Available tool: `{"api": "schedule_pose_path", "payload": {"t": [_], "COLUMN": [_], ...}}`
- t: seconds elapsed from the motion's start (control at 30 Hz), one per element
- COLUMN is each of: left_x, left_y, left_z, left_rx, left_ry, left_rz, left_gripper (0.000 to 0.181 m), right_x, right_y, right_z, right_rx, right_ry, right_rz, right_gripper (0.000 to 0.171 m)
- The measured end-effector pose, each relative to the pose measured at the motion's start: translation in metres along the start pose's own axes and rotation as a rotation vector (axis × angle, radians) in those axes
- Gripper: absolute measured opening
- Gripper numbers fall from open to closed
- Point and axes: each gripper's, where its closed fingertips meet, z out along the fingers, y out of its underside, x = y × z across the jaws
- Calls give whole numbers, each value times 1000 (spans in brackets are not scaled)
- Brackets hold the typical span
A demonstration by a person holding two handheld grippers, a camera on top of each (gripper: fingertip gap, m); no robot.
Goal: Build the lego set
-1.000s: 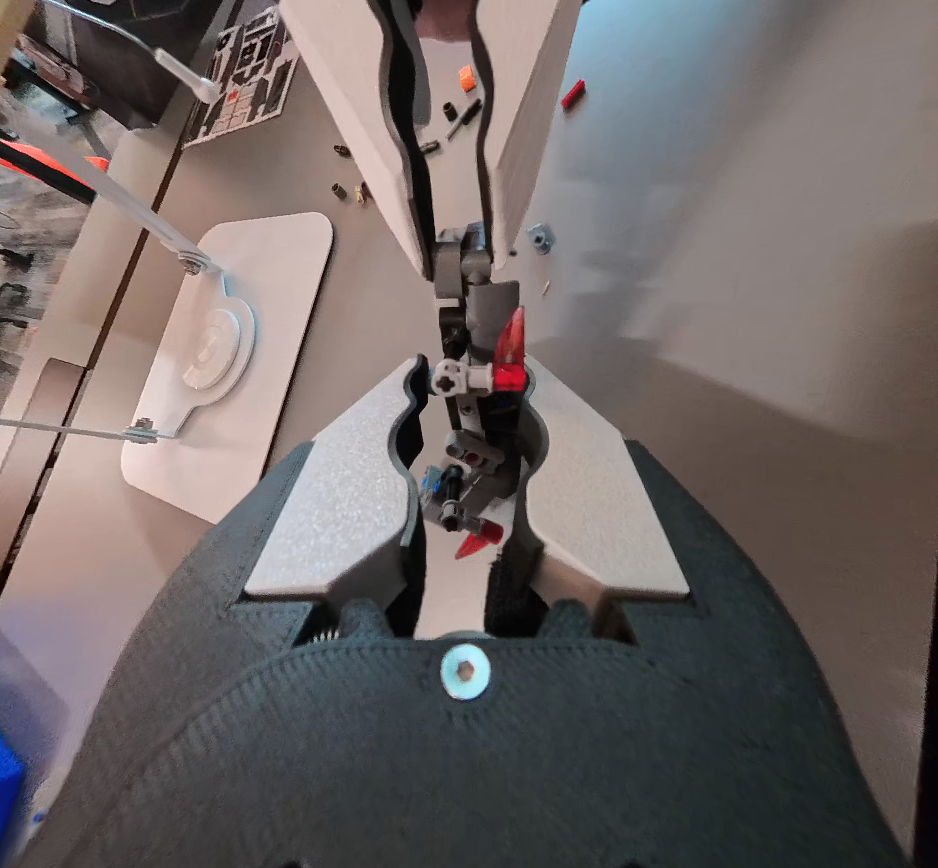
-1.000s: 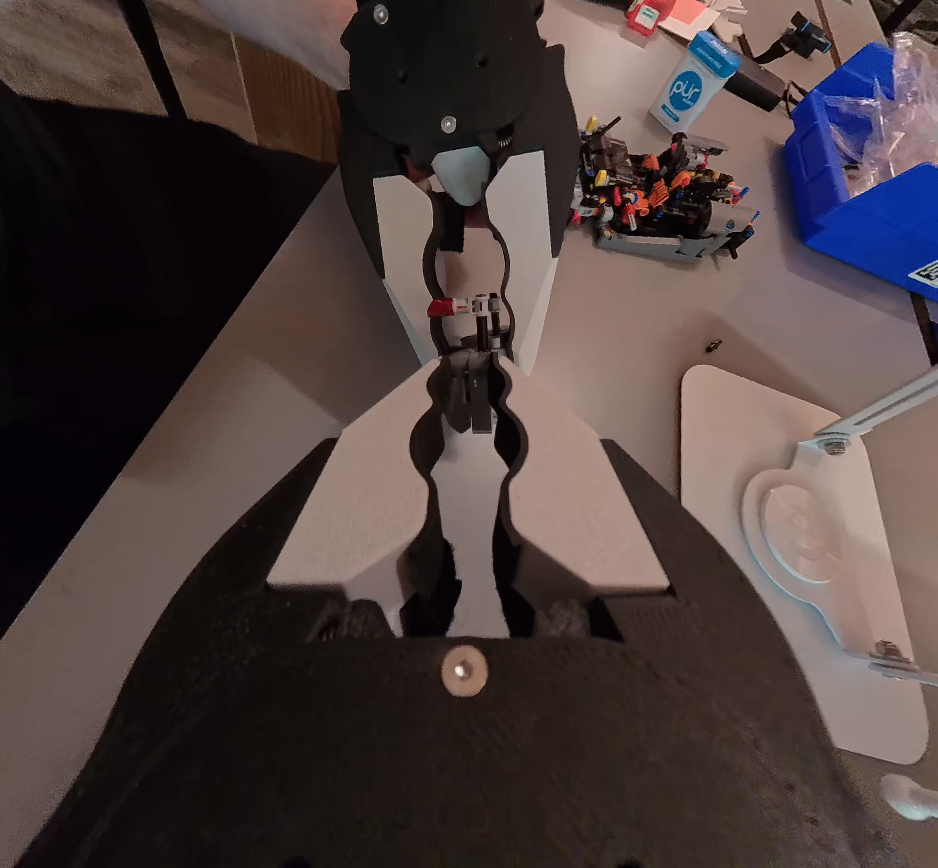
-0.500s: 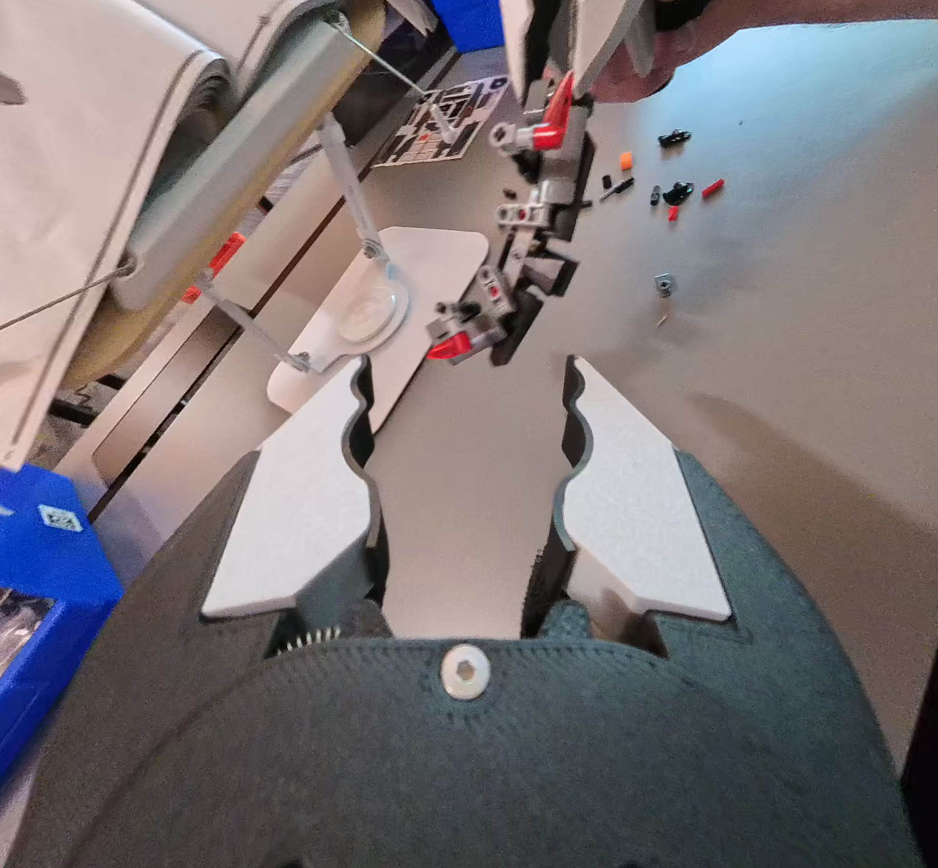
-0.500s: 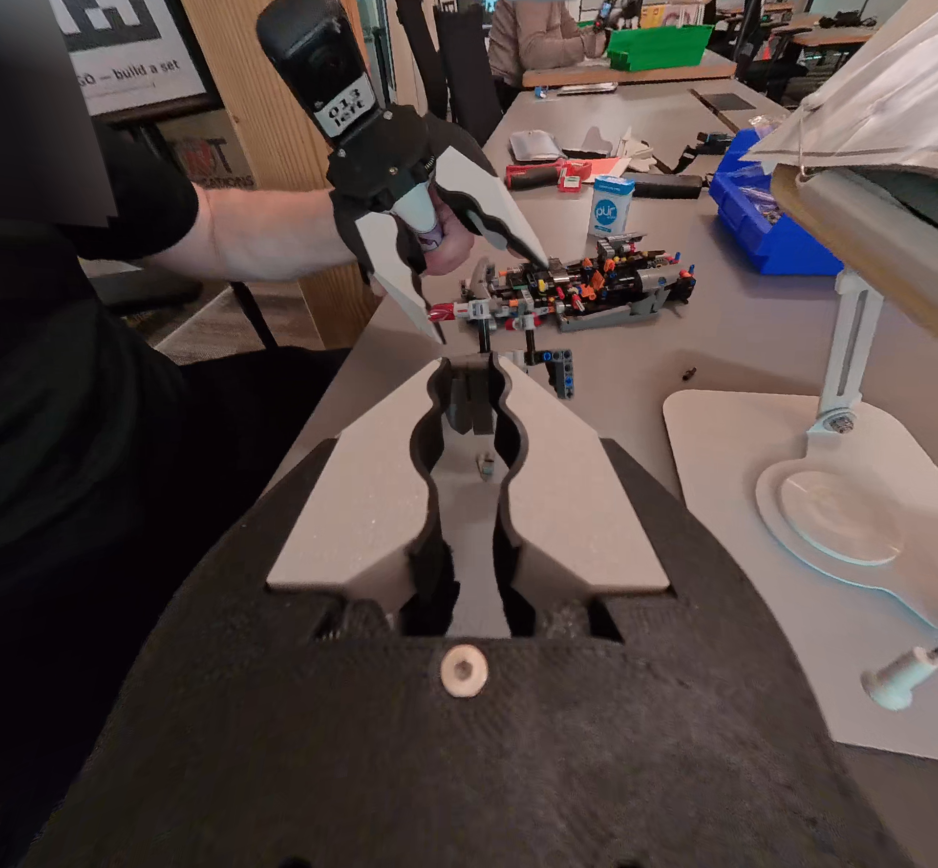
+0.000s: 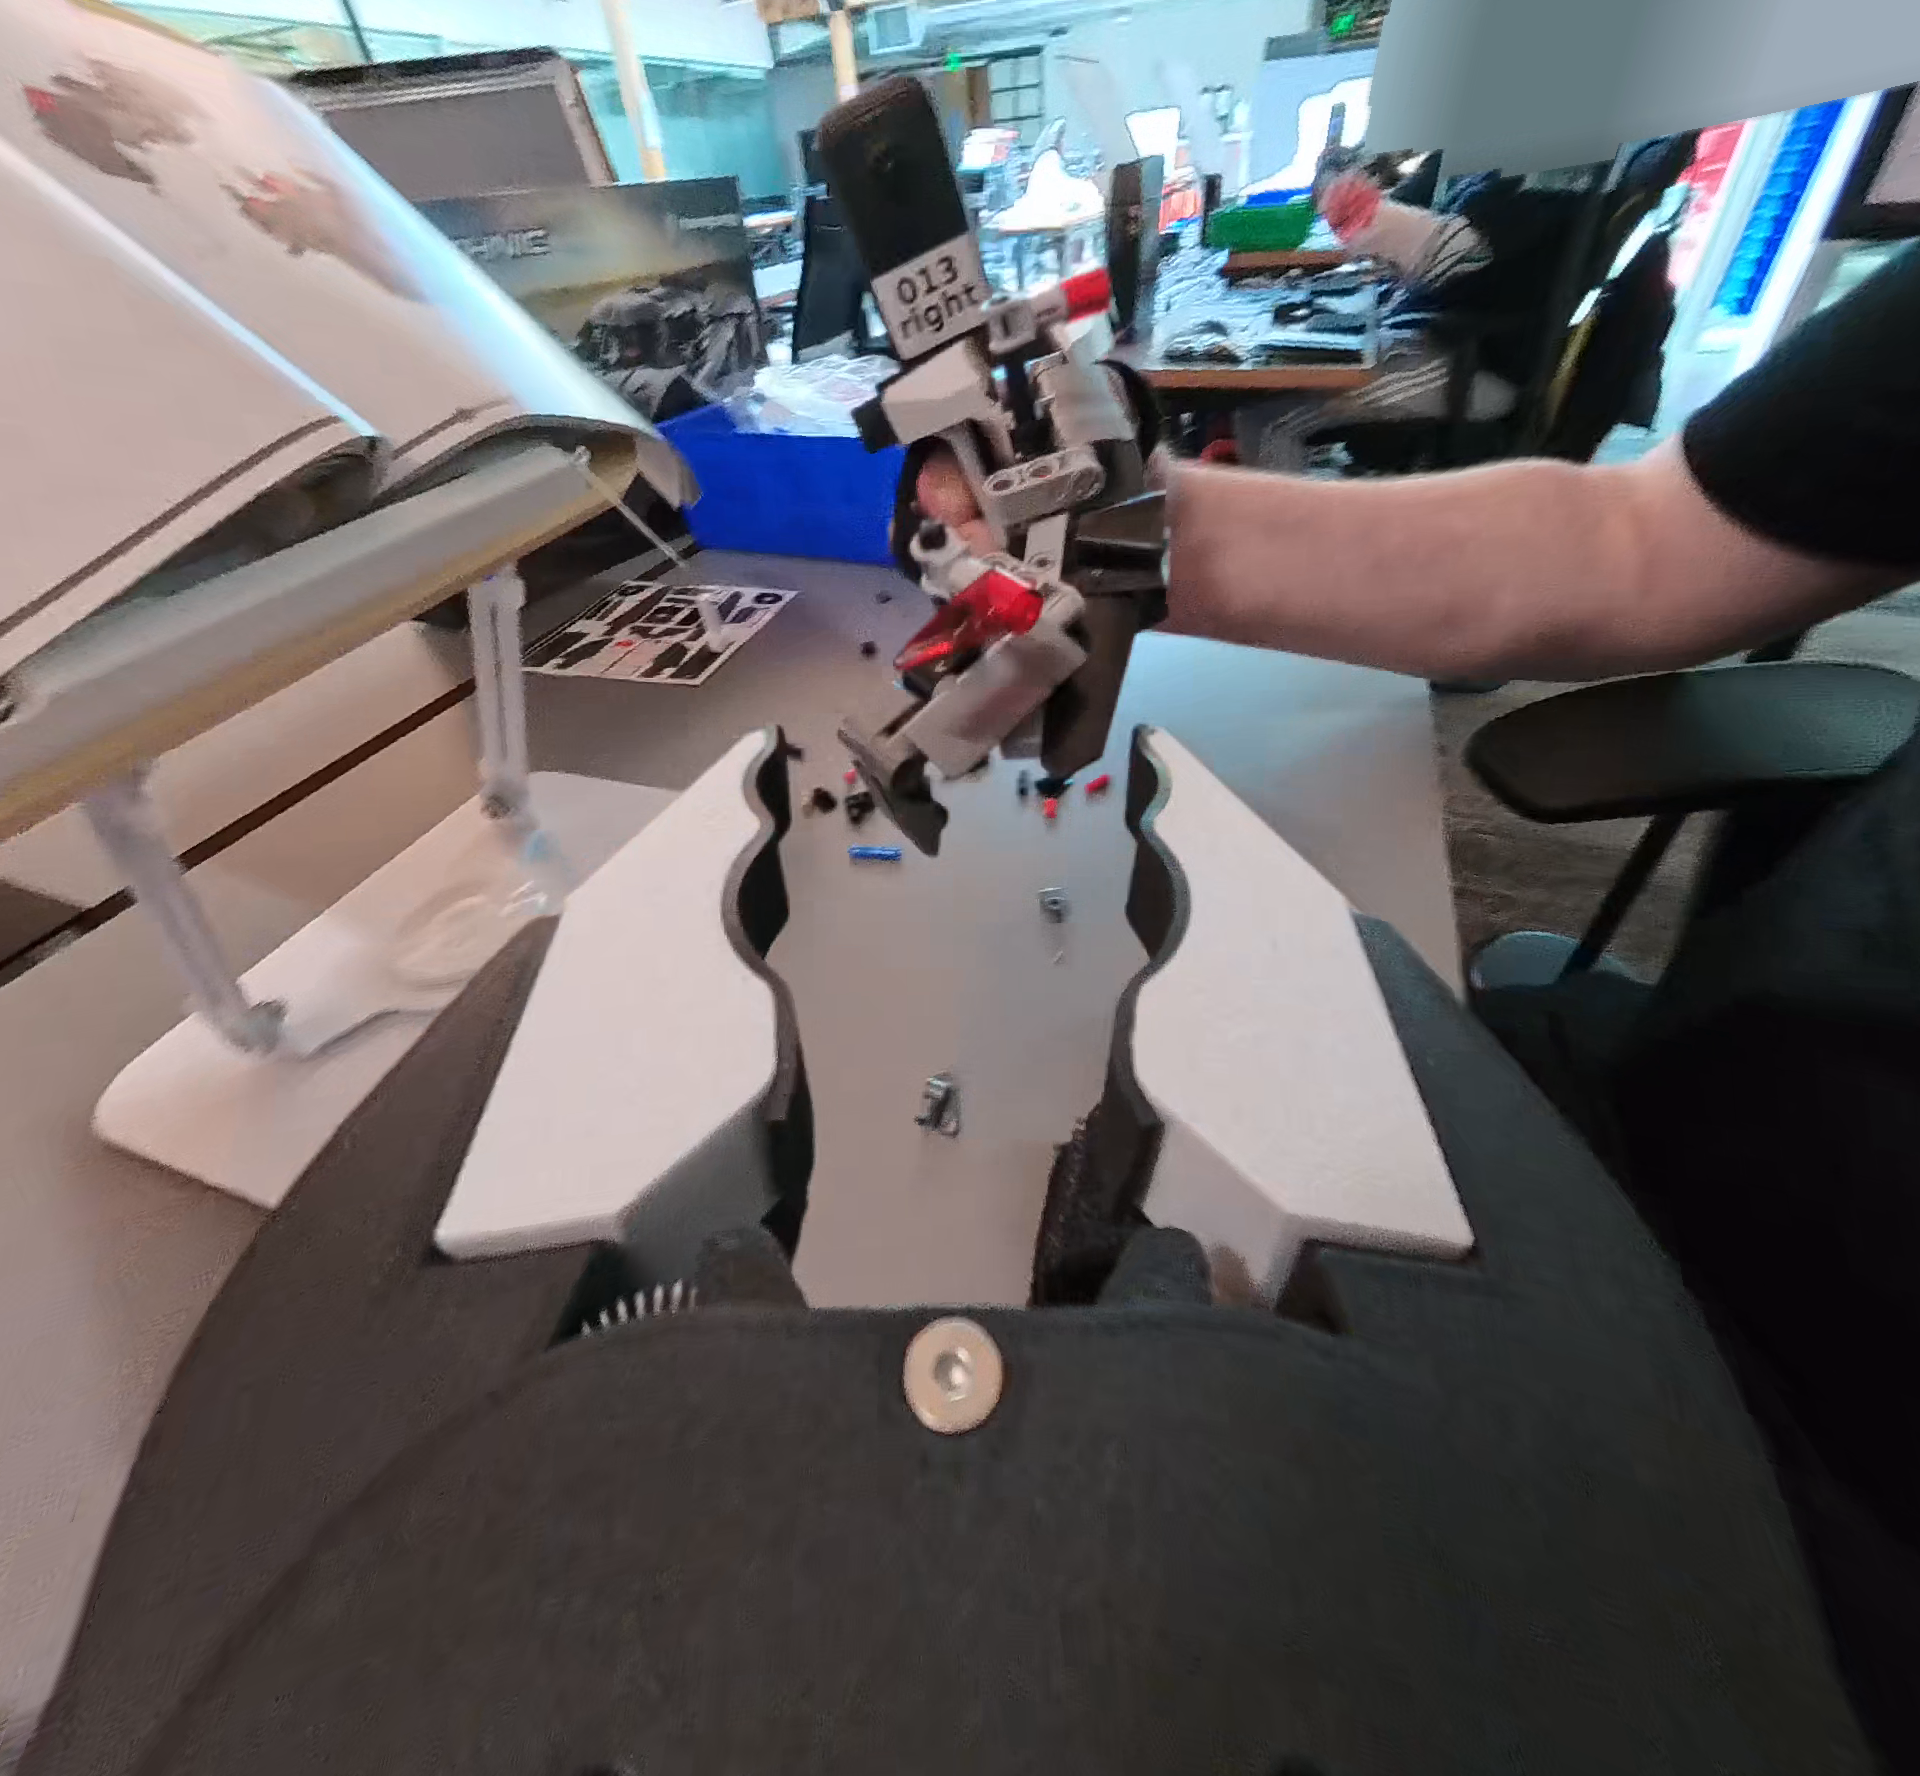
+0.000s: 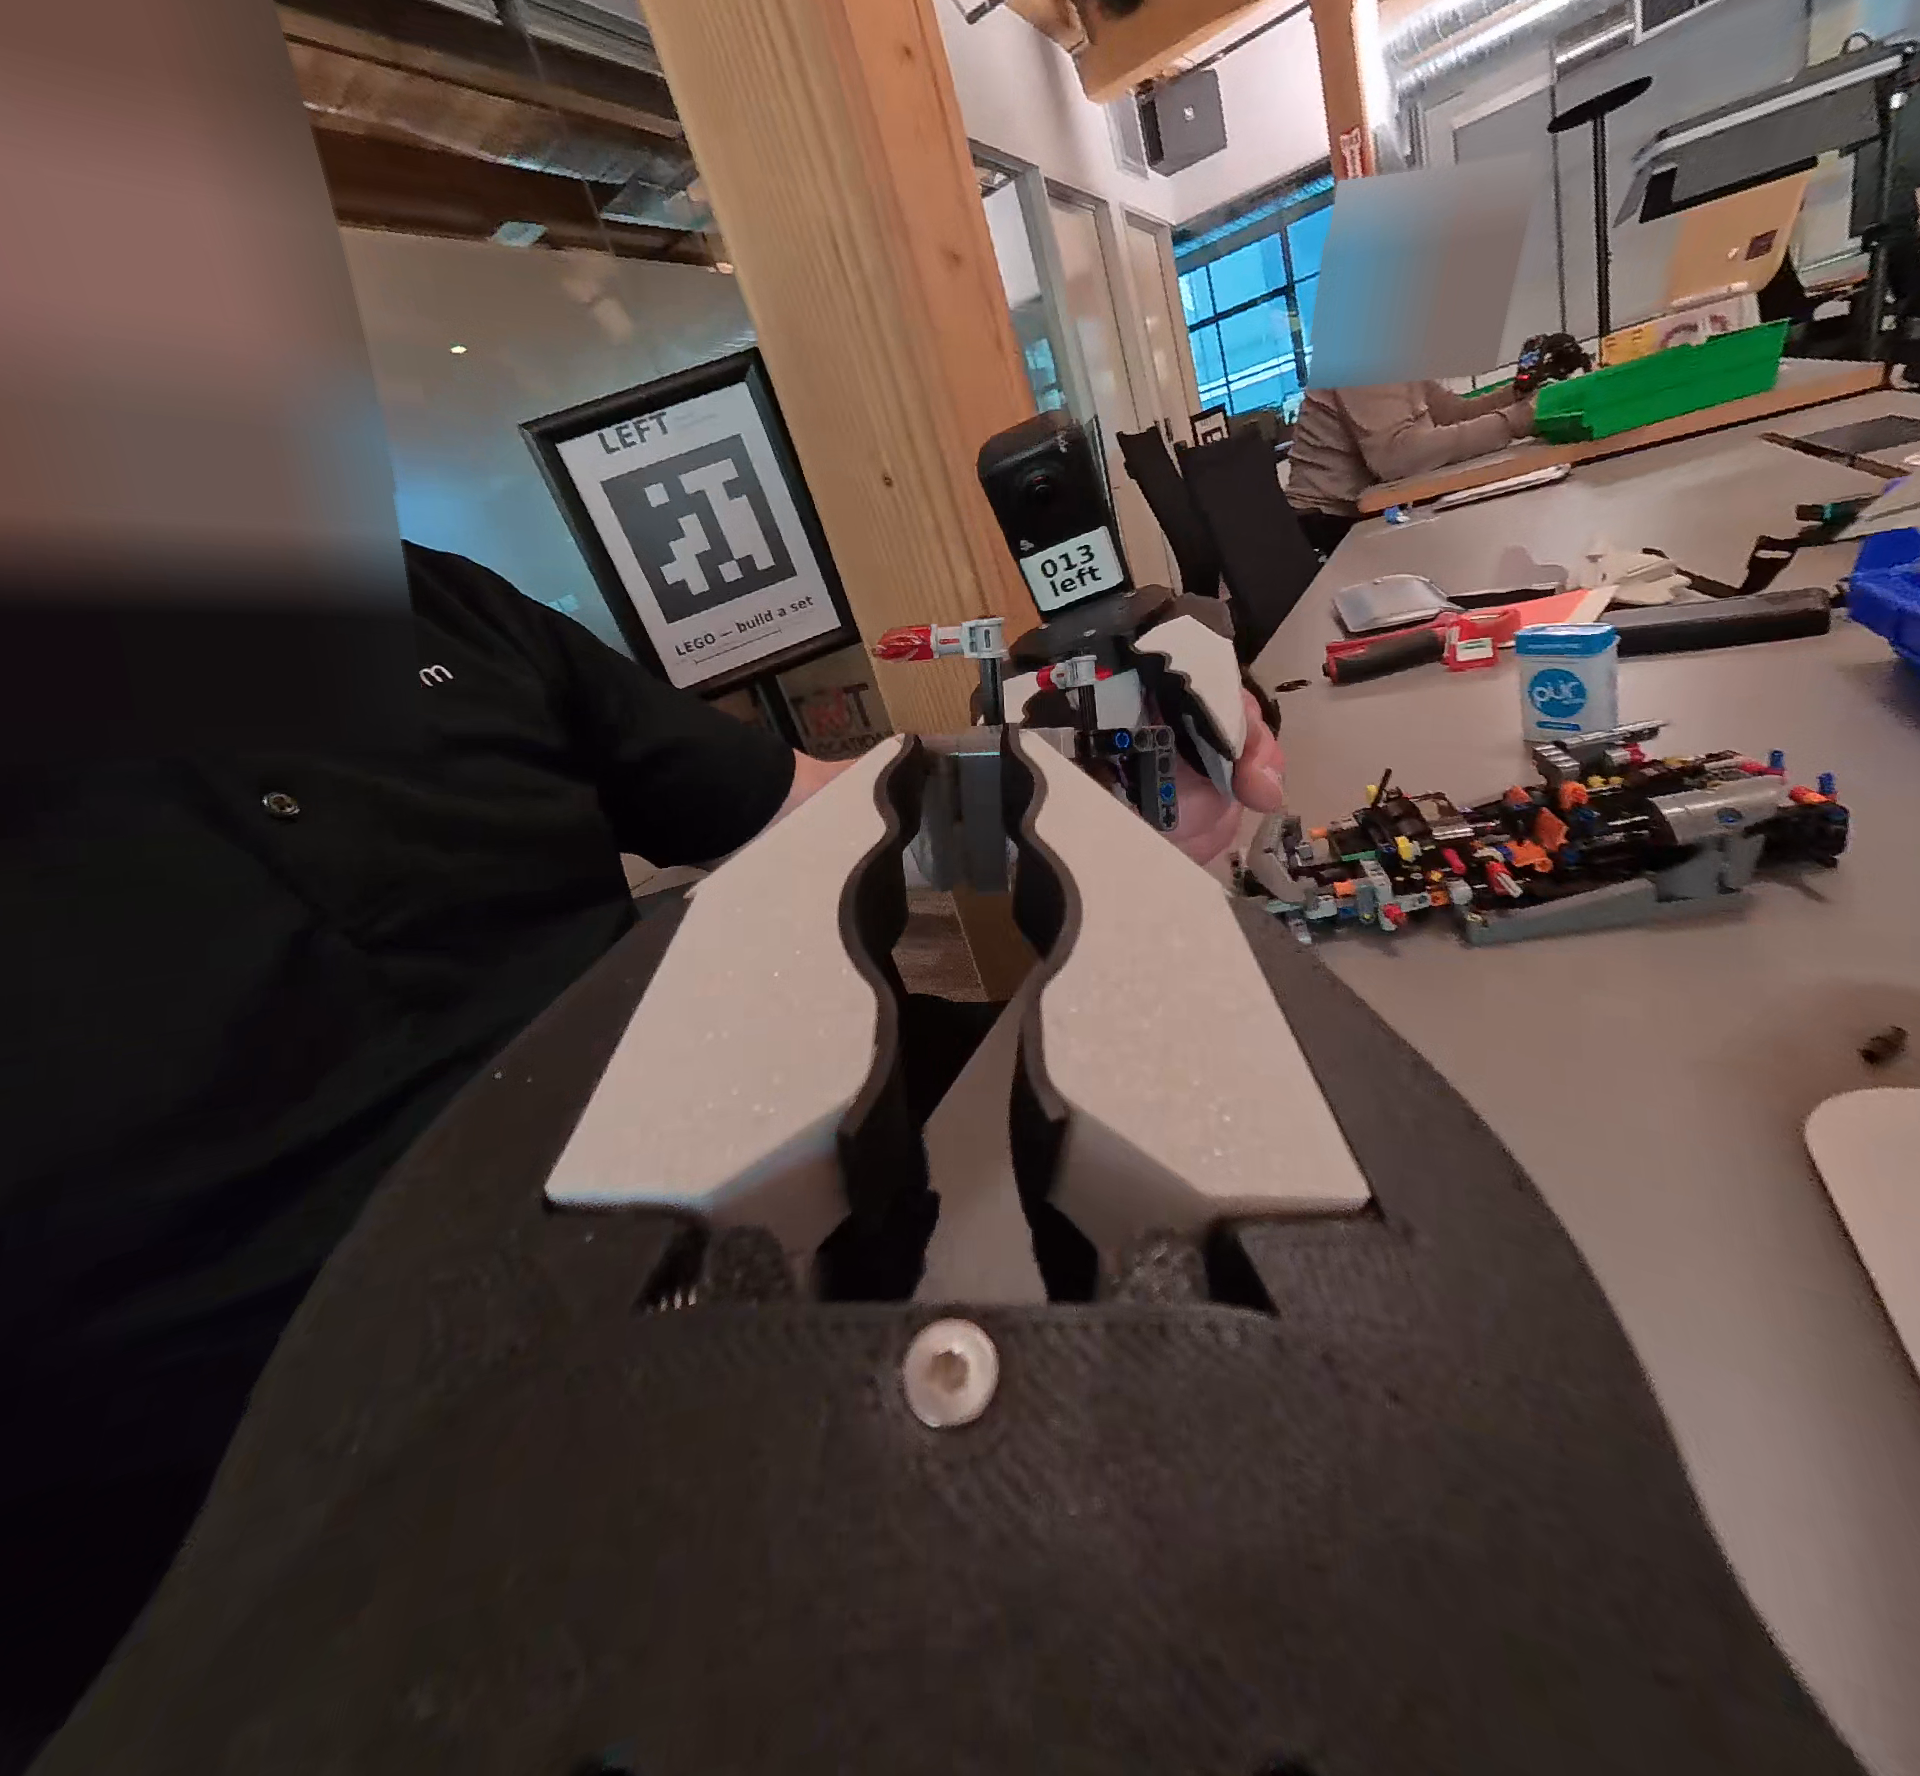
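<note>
My right gripper [image 6: 961, 752] is shut on a grey lego sub-assembly [image 6: 966, 822] and holds it in the air above the table. The sub-assembly has red pointed pieces and black axles sticking out. In the left wrist view it [image 5: 987, 604] hangs tilted ahead of my left gripper [image 5: 951, 755], which is open and empty, a little back from it and apart. A large, long lego build [image 6: 1538, 843] in black, grey and orange lies on the grey table [image 6: 1558, 1051].
Small loose lego pieces lie ahead of the left gripper: a blue pin [image 5: 873, 853] and two grey bits [image 5: 1051, 905] [image 5: 938, 1103]. A white book stand [image 5: 312, 999] holding the open instruction booklet is at the left. A blue bin [image 5: 790, 490], a sticker sheet [image 5: 665, 625] and a white-and-blue canister [image 6: 1564, 682] are farther off. My right fingertips sit around 9 cm from my left ones.
My left gripper has let go of the sub-assembly, opened and drawn back. My right gripper has kept its hold and lifted the sub-assembly. Both views have tilted up.
</note>
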Motion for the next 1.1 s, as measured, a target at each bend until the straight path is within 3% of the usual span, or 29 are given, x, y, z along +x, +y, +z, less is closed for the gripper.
{"api": "schedule_pose_path", "payload": {"t": [0.17, 0.3, 0.43, 0.73, 1.1], "left_x": [4, 26, 29, 32, 31], "left_y": [37, 62, 106, 138, 148], "left_z": [-29, -72, -99, -130, -125], "left_rx": [-264, -391, -556, -632, -630], "left_ry": [-86, -129, -252, -313, -320], "left_rz": [38, -31, 22, 14, 76], "left_gripper": [66, 57, 50, 38, 37], "right_x": [-17, -14, -1, 36, 57], "right_y": [15, 57, 91, 142, 171], "right_z": [7, 17, 35, 70, 50], "right_rx": [-49, -158, -228, -500, -662], "right_ry": [11, 59, 88, 157, 244], "right_rz": [-10, 19, 37, -55, -102], "right_gripper": [12, 12, 12, 12, 13]}}
